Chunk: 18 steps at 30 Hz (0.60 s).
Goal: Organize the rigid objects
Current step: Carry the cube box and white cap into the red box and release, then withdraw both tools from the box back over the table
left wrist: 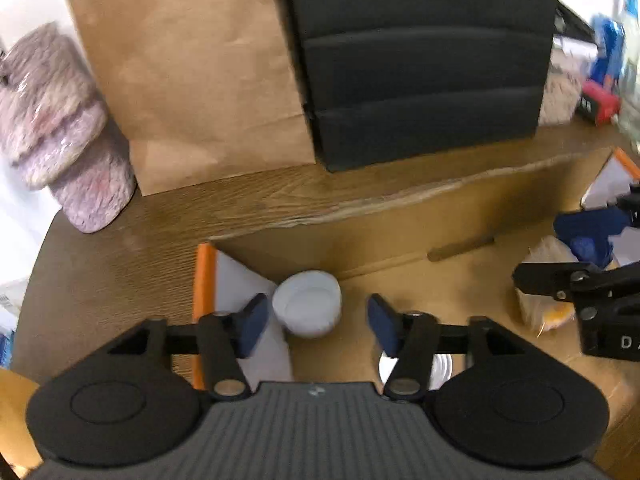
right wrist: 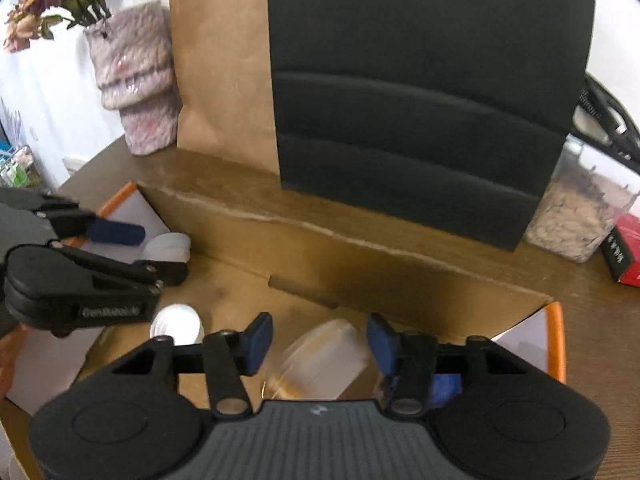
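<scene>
An open cardboard box (left wrist: 460, 276) with white, orange-edged flaps lies on the wooden table. My left gripper (left wrist: 316, 322) hangs open over its left end. A white round cap (left wrist: 308, 308) sits in the box just past the fingertips, nearer the left pad and apart from both. A second white disc (left wrist: 444, 366) shows under the right finger. My right gripper (right wrist: 318, 344) is open above a blurred clear plastic container (right wrist: 324, 360) lying in the box (right wrist: 360, 276) between its pads; no contact shows. A blue object (right wrist: 444, 384) lies beneath its right finger. Each gripper appears at the edge of the other's view.
Behind the box stand a brown paper bag (left wrist: 192, 92), a black ribbed case (left wrist: 420, 64) and a knitted vase (right wrist: 136, 80) of dried flowers. A clear tub of grains (right wrist: 576, 216) and a red box (right wrist: 628, 252) sit at the right.
</scene>
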Motion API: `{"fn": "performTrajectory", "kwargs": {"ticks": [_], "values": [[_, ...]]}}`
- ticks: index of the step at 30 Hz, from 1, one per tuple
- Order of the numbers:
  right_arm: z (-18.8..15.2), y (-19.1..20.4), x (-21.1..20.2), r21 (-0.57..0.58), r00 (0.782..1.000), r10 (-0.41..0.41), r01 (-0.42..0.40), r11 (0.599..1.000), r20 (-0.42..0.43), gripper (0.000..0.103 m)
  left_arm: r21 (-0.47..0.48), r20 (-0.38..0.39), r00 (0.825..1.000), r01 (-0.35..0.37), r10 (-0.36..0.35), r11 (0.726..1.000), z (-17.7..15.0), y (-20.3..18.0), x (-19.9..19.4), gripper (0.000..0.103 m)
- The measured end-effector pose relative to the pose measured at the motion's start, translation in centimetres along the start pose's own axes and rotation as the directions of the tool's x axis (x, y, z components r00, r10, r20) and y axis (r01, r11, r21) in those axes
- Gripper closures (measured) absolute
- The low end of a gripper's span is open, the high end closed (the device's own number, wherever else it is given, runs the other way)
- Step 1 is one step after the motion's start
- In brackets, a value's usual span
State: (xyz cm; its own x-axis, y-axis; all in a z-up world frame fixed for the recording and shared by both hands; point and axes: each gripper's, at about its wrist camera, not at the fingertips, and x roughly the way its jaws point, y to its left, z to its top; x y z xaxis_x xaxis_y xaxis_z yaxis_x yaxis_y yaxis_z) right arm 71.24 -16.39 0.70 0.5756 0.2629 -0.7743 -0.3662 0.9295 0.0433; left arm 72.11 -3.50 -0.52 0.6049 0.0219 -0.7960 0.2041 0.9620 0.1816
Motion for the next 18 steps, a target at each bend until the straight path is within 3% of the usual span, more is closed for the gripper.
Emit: {"fn": "performTrajectory", "kwargs": {"ticks": [4, 9, 13, 18], "values": [[-0.1, 0.4, -0.6, -0.001, 1.000, -0.018, 0.018, 1.000, 0.012, 0.048, -0.078, -0.006, 1.000, 0.023, -0.024, 0.997, 0.1, 0.7, -0.8, 0.037], [0.4, 0.8, -5.2, -0.031, 0.998, -0.035, 0.037, 0.999, 0.055, 0.048, -0.085, 0.015, 1.000, 0.025, -0.023, 0.996, 0.3, 1.6, -3.8, 0.032], [0.8, 1.5, -10.3, -0.050, 0.994, -0.059, 0.063, 0.997, 0.089, 0.047, -0.108, 0.050, 0.998, 0.032, -0.026, 0.994, 0.2, 2.6, -8.7, 0.031], [-0.9, 3.0, -16.9, -0.072, 0.985, -0.098, 0.109, 0.991, 0.139, 0.040, -0.118, 0.164, 0.986, 0.029, -0.009, 0.993, -2.1, 2.7, -15.8, 0.031]]}}
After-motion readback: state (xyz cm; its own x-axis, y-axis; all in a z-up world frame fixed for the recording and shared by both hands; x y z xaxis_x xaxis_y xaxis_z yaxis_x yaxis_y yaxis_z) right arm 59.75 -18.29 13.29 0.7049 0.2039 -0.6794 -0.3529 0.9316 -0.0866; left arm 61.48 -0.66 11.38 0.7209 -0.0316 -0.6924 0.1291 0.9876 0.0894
